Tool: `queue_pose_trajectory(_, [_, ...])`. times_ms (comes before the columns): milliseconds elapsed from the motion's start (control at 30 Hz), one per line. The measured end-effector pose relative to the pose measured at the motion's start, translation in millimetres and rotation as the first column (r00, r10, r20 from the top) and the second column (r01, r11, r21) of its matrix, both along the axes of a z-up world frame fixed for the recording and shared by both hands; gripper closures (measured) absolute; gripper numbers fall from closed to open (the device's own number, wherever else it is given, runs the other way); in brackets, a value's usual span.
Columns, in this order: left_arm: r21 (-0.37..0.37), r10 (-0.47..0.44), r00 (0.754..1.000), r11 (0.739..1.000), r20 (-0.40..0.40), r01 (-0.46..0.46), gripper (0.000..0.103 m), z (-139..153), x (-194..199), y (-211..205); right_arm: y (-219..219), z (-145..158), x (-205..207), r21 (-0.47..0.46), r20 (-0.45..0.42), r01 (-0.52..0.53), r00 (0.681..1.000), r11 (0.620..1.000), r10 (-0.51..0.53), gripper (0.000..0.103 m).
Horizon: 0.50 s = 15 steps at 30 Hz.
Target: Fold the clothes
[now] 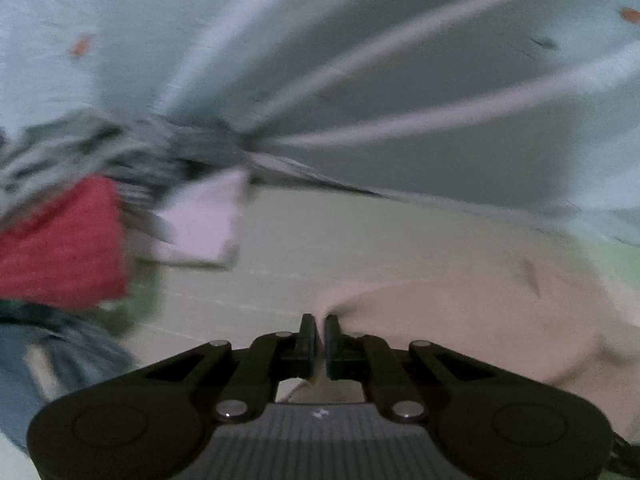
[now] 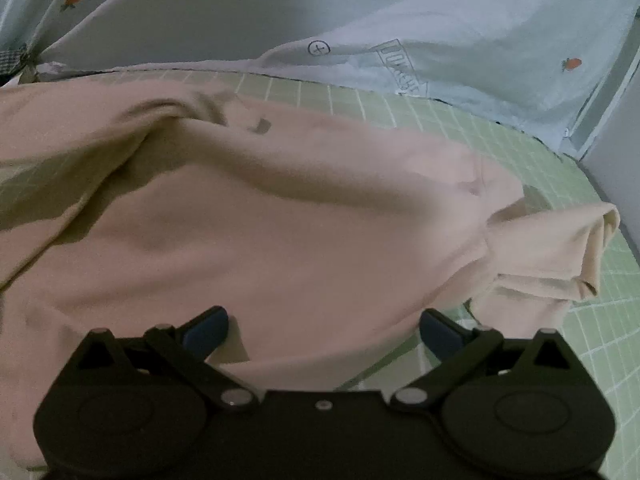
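A pale pink T-shirt (image 2: 304, 216) lies spread on the green grid mat (image 2: 520, 152), with one short sleeve (image 2: 560, 252) sticking out to the right. My right gripper (image 2: 324, 332) is open, its blue-padded fingers (image 2: 208, 330) spread over the shirt's near edge. In the blurred left wrist view, my left gripper (image 1: 320, 338) is shut on a pinch of the pink T-shirt (image 1: 480, 320), whose cloth trails off to the right over the mat (image 1: 280, 248).
A pile of other clothes sits at the left: a red garment (image 1: 60, 244), a white piece (image 1: 204, 220), striped cloth (image 1: 80, 148) and blue denim (image 1: 48, 364). A pale blue curtain with small carrot prints (image 2: 460, 32) hangs behind the mat.
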<state>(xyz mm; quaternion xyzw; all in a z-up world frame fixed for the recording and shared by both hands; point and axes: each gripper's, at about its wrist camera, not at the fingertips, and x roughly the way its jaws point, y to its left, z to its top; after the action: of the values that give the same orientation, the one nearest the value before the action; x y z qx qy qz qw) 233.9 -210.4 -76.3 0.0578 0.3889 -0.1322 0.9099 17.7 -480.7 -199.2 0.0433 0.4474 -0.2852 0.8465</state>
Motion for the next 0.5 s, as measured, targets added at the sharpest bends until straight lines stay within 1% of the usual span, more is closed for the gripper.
queue_pose_trajectory(67, [0.037,0.118,0.992,0.992,0.050,-0.120,0.097,3,7,14,1,1,-1,0.002,-0.010,0.001,1.000,1.000,-0.001,0.000])
queue_pose_trajectory(133, [0.100,0.241,0.965,0.963,0.102,-0.251,0.093,2,11,25,4,1,-4,0.007,-0.019,0.005,1.000,1.000,-0.004,0.000])
queue_pose_trajectory(167, [0.101,0.283,0.953,0.951,0.104,-0.293,0.088,1,13,32,5,2,-6,0.012,-0.021,0.011,1.000,1.000,-0.010,0.000])
queue_pose_trajectory(233, [0.069,0.310,0.949,0.947,0.056,-0.313,0.084,-2,13,40,4,2,-8,0.039,-0.020,0.031,0.999,0.999,-0.031,0.000])
queue_pose_trajectory(267, [0.054,0.299,0.954,0.952,0.034,-0.301,0.081,-4,11,41,3,2,-10,0.055,-0.018,0.047,0.999,0.997,-0.046,0.000])
queue_pose_trajectory(300, [0.046,0.263,0.965,0.963,0.017,-0.264,0.074,-6,5,37,2,3,-11,0.077,-0.010,0.066,0.998,0.995,-0.066,0.000])
queue_pose_trajectory(333, [0.037,0.220,0.975,0.975,-0.003,-0.220,0.069,-9,-2,33,1,3,-13,0.096,0.001,0.088,0.996,0.992,-0.088,0.000])
queue_pose_trajectory(400, [0.015,0.111,0.992,0.994,-0.055,-0.110,0.051,-19,-19,18,-1,5,-17,0.140,0.026,0.135,0.990,0.981,-0.140,0.000])
queue_pose_trajectory(467, [-0.021,-0.007,0.993,1.000,-0.122,0.004,0.043,-31,-32,2,-5,7,-18,0.196,0.056,0.178,0.980,0.964,-0.192,0.000])
queue_pose_trajectory(500, [-0.036,-0.061,0.987,0.998,-0.147,0.057,0.043,-38,-39,-7,-8,8,-18,0.227,0.069,0.200,0.973,0.953,-0.221,0.000])
